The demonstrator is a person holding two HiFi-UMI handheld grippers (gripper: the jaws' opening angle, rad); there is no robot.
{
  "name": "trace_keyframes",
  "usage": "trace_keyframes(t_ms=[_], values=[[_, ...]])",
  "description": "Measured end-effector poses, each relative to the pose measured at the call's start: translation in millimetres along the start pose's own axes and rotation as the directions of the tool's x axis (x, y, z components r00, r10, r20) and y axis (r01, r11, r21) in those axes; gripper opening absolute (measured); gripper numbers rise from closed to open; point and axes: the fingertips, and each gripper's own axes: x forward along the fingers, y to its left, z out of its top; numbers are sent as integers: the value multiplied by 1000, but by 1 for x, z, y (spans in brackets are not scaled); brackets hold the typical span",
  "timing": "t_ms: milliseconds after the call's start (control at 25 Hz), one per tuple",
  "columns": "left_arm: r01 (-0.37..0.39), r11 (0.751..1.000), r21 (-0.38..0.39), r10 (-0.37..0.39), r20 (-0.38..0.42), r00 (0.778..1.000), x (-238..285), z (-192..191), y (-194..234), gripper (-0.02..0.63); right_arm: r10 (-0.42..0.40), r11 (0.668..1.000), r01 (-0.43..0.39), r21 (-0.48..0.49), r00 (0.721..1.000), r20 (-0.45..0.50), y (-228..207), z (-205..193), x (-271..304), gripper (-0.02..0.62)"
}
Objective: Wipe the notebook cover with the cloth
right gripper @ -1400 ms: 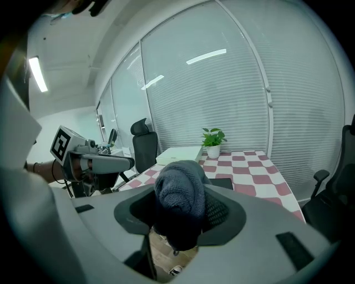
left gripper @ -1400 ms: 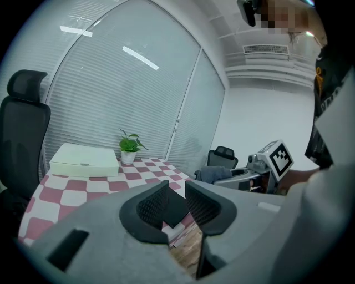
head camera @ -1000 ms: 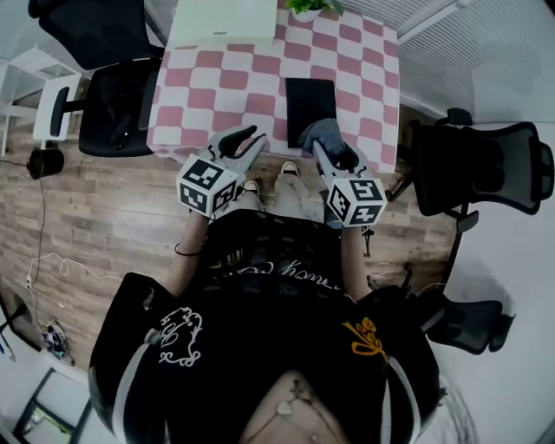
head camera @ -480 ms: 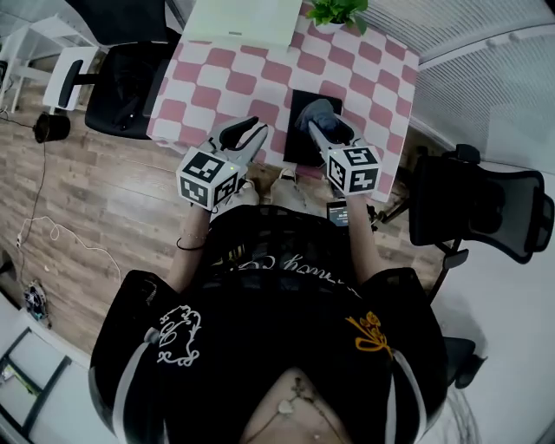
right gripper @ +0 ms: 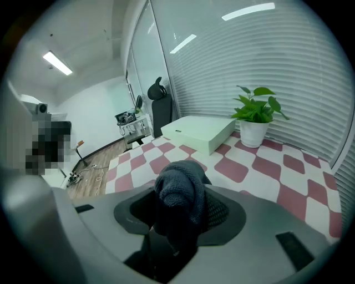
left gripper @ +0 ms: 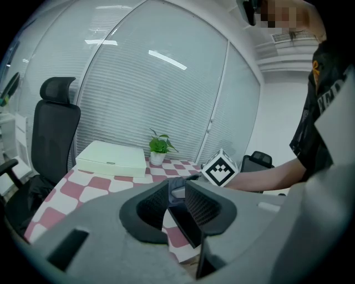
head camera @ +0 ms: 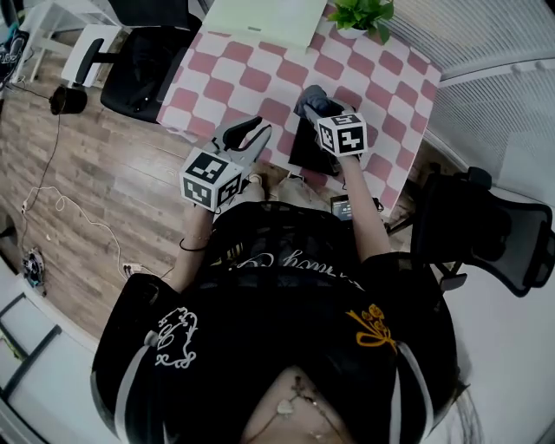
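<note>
The desk (head camera: 251, 82) had pink and white checks. The soft knitted cloth (right gripper: 180, 194) was dark grey-blue, and the flat notebook (head camera: 303, 151) was black. The leafy plant (right gripper: 256, 108) was green, in a white pot (right gripper: 254, 133). The flat box (head camera: 260, 16) was pale greenish white. The wooden plank floor (head camera: 113, 173) was brown. The office chair (head camera: 140, 80) was black.

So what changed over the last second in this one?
The right gripper, shut on the cloth, moved forward from the near edge of the table out over the notebook, carrying the cloth toward its far end. Nothing was picked up or released. The left gripper stayed open and empty by the near edge.
</note>
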Motion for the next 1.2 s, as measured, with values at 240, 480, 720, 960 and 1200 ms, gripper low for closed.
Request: trace_keyframes(t_ms=[240, 480, 720, 960, 1200], values=[[-44, 999, -13, 44, -7, 999, -7, -3, 5, 92, 27, 999, -30, -26, 995, -101, -4, -25, 34, 169], [-41, 999, -19, 41, -20, 999, -3, -6, 5, 92, 18, 998, -12, 67, 996, -87, -23, -33, 27, 170], [-1, 1000, -6, 1, -28, 1000, 10, -3, 0, 92, -42, 994, 50, 101, 996, -82, -55, -48, 4, 170], [53, 998, 17, -53, -42, 998, 25, 2, -7, 92, -112, 980, 123, 156, 990, -82, -86, -68, -26, 170], [106, 994, 37, -104, -50, 993, 36, 4, -18, 92, -184, 952, 200, 233, 979, -87, -109, -90, -50, 170]])
